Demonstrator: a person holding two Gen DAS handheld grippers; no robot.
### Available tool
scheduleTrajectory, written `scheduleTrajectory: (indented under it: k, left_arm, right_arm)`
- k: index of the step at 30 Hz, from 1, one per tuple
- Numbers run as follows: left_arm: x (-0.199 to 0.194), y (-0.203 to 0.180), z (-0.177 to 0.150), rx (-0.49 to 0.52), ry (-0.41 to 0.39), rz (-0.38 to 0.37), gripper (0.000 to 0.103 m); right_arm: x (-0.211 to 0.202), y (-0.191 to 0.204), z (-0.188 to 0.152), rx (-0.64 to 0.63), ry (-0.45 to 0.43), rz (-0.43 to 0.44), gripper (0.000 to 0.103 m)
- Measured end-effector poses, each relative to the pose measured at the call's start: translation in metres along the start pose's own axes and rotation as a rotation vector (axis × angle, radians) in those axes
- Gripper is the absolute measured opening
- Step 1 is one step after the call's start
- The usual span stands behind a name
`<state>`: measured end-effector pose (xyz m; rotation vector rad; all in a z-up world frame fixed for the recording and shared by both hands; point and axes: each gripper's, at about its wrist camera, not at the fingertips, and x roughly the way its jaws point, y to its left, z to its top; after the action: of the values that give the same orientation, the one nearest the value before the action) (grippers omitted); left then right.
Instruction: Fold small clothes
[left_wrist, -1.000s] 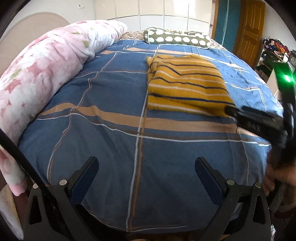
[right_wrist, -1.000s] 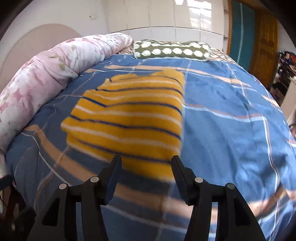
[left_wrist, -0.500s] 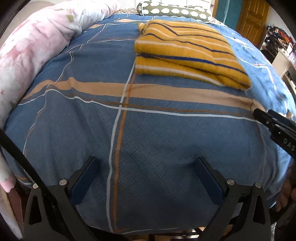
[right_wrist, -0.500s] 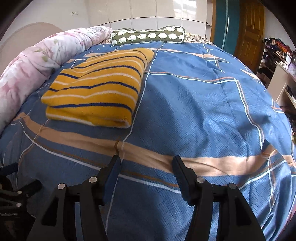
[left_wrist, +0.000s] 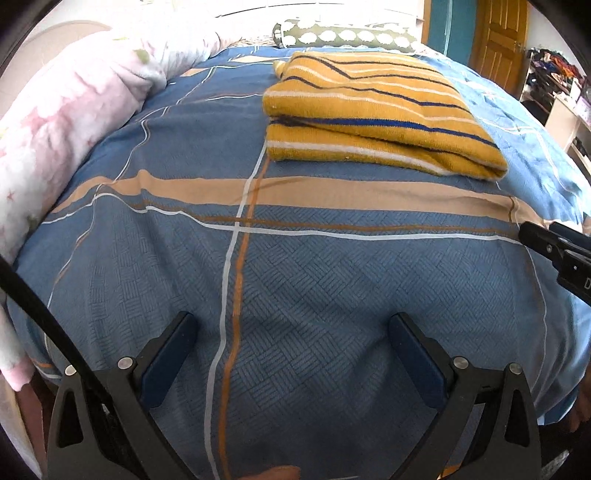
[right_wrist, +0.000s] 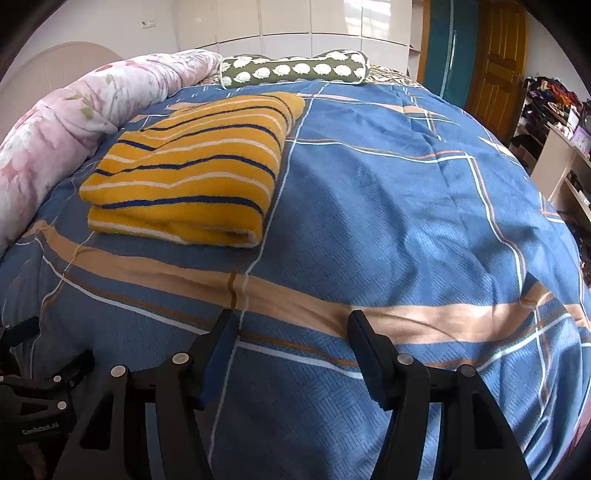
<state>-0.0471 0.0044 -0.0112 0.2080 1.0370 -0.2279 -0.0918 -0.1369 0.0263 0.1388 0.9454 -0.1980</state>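
Mustard-yellow knitted garment with navy and white stripes (left_wrist: 376, 110), folded into a thick rectangle, is what we find ahead of the left gripper (left_wrist: 291, 354) in the left wrist view. It lies well beyond the fingertips and off to their right, on the blue plaid quilted bedspread (left_wrist: 295, 277). Its long axis slants away to the right, with the stacked edges turned towards us. We note the left fingers spread wide, with only bedspread between them. The right gripper's tip shows at the right edge of this view, also clear of the garment.

From the right wrist view, we record the garment (right_wrist: 192, 166) well ahead of the right gripper (right_wrist: 291, 350) and to the left of its fingers, with its rounded fold at the near right corner. The right jaws have just been opening; they stand parted with nothing between them.

We judge neither gripper clearly nearer; the garment lies between the two lines of reach and looks fully folded.
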Motion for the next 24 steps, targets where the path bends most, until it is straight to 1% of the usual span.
scheduleTrajectory:
  k: [3,6,8,11,14,18,24]
  left_arm:
    - [-0.005,-0.001,-0.002,-0.001,-0.006,-0.001,0.103]
    - [-0.018,0.003,-0.004,-0.038,-0.016,-0.015,0.103]
    - [-0.029,0.007,-0.002,-0.06,-0.042,-0.02,0.103]
    - [-0.054,0.009,-0.002,-0.07,-0.118,-0.002,0.103]
    - [-0.078,0.006,-0.003,-0.07,-0.179,-0.001,0.103]
    - [-0.097,0.0,-0.007,-0.051,-0.218,0.002,0.103]
    - [-0.119,-0.002,-0.021,-0.052,-0.256,-0.023,0.103]
  right_arm:
    - [-0.008,-0.002,-0.004,0.015,-0.011,-0.002,0.067]
    - [-0.015,-0.007,-0.01,0.022,-0.02,-0.006,0.067]
    - [-0.019,-0.009,-0.014,0.031,-0.022,-0.009,0.067]
    - [-0.028,-0.015,-0.019,0.051,-0.03,-0.011,0.067]
    - [-0.037,-0.017,-0.023,0.06,-0.04,-0.013,0.067]
    - [-0.05,-0.013,-0.029,0.05,-0.058,-0.018,0.068]
    - [-0.072,0.0,-0.041,0.023,-0.084,-0.031,0.069]
